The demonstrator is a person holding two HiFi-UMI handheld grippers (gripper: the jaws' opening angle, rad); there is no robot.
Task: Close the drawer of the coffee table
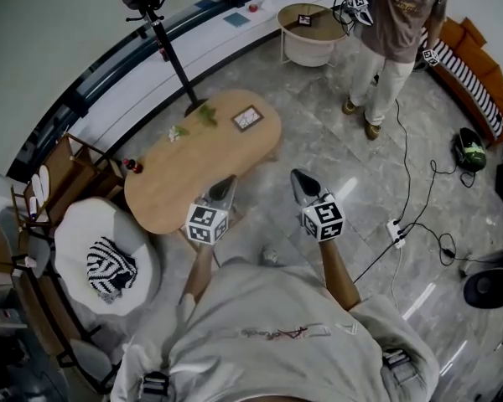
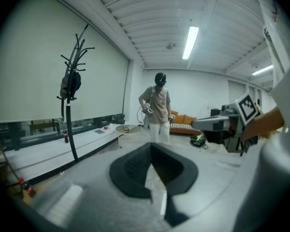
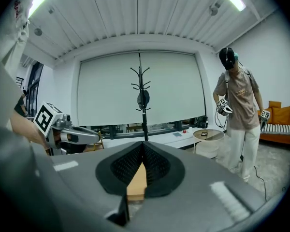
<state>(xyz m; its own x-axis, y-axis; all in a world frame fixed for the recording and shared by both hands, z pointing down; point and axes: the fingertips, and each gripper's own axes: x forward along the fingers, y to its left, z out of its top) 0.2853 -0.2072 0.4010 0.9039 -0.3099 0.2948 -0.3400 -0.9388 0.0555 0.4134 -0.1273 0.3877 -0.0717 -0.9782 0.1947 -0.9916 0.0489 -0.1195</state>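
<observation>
The oval wooden coffee table (image 1: 193, 162) stands just ahead of me in the head view. Its drawer does not show clearly from above. My left gripper (image 1: 228, 181) hovers over the table's near edge, jaws closed tip to tip with nothing between them. My right gripper (image 1: 297, 177) hangs over the floor just right of the table, also shut and empty. In the left gripper view the left gripper (image 2: 151, 145) points across the room. In the right gripper view the right gripper (image 3: 142, 145) faces the window, and a strip of the wooden table (image 3: 137, 181) shows below its pads.
A picture frame (image 1: 247, 118), a small plant (image 1: 205, 114) and a dark red object (image 1: 134, 166) sit on the table. A white armchair (image 1: 109, 258) is at the left, a coat rack (image 1: 163, 40) behind. A person (image 1: 394, 23), a round side table (image 1: 308, 32) and floor cables (image 1: 396, 231) are at the right.
</observation>
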